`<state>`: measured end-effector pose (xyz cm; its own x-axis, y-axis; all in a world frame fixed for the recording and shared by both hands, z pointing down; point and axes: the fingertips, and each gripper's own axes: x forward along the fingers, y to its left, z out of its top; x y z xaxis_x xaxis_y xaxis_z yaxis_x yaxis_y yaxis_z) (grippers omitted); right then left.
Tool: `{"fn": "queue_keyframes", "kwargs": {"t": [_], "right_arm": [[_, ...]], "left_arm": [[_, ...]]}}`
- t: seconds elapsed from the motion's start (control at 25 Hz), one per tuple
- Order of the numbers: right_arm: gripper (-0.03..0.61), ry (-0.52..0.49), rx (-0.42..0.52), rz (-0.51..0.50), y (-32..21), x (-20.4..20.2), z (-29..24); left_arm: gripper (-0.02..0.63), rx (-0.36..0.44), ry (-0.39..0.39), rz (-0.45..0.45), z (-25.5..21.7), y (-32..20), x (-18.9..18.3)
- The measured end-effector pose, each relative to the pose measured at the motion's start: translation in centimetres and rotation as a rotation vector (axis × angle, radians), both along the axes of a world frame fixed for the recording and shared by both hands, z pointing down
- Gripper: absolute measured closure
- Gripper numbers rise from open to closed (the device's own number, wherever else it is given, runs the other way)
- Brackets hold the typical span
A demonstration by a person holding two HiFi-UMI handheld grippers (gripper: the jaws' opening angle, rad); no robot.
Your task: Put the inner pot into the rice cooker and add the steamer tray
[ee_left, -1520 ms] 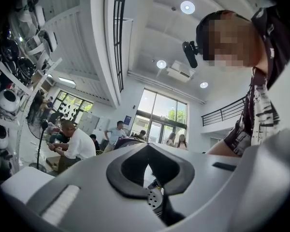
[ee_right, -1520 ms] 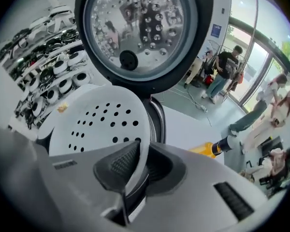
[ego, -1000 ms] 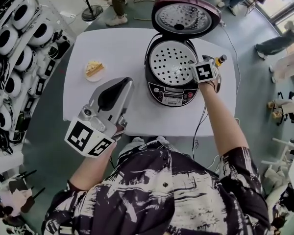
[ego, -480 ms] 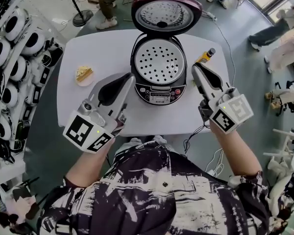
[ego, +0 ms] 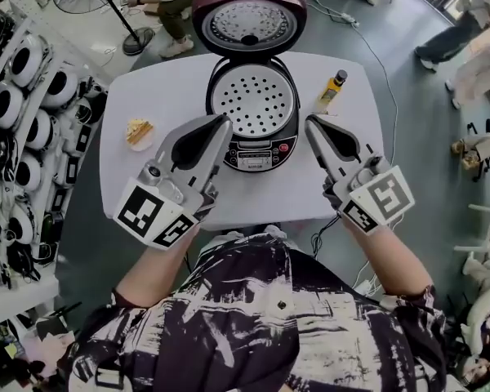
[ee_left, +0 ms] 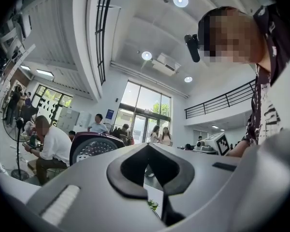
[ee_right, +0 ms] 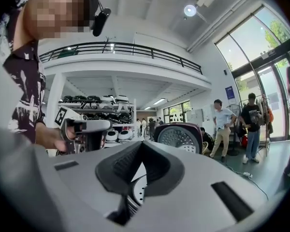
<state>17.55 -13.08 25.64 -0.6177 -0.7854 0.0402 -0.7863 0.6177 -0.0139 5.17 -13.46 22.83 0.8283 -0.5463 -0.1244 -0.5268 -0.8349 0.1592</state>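
A: What is nearest?

B: The person's shirt (ego: 261, 317), patterned dark and light; both forearms reach out from it over the near edge of the white table (ego: 171, 80).

A: And the grippers?

B: The left gripper (ego: 223, 122) is held over the near left part of the table; its jaws are together, with nothing between them. The right gripper (ego: 309, 123) is over the near right part. Its jaws have just been closing and are now together; they are empty too. Both point away from the person, one on each side of the cooker (ego: 257, 149), and neither touches it.

A: Where is the tray?

B: The tray (ego: 251, 100), white and full of holes, sits in the open top of the cooker, in the middle of the table; the pot under it I cannot see.

A: What is beside it?

B: On the left a small plate (ego: 139, 131) with a piece of food, well apart from the cooker; on the right a yellow bottle (ego: 331, 91) with a dark cap, near the far side.

A: And further?

B: The lid (ego: 247, 19) stands open at the far side of the cooker, its metal inside facing up. Beyond the table some people are on the floor; along the left is a shelf (ego: 24, 121) with white round appliances.
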Motion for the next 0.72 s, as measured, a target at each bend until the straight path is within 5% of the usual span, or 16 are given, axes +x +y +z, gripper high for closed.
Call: {"fn": "queue_keyframes", "kwargs": {"t": [0.72], "right_arm": [[0.581,-0.007,0.002,-0.095,0.5,-1.0,0.2]], "left_arm": [[0.609,-0.010,-0.029,-0.051,0.9,0.6,0.8]]}}
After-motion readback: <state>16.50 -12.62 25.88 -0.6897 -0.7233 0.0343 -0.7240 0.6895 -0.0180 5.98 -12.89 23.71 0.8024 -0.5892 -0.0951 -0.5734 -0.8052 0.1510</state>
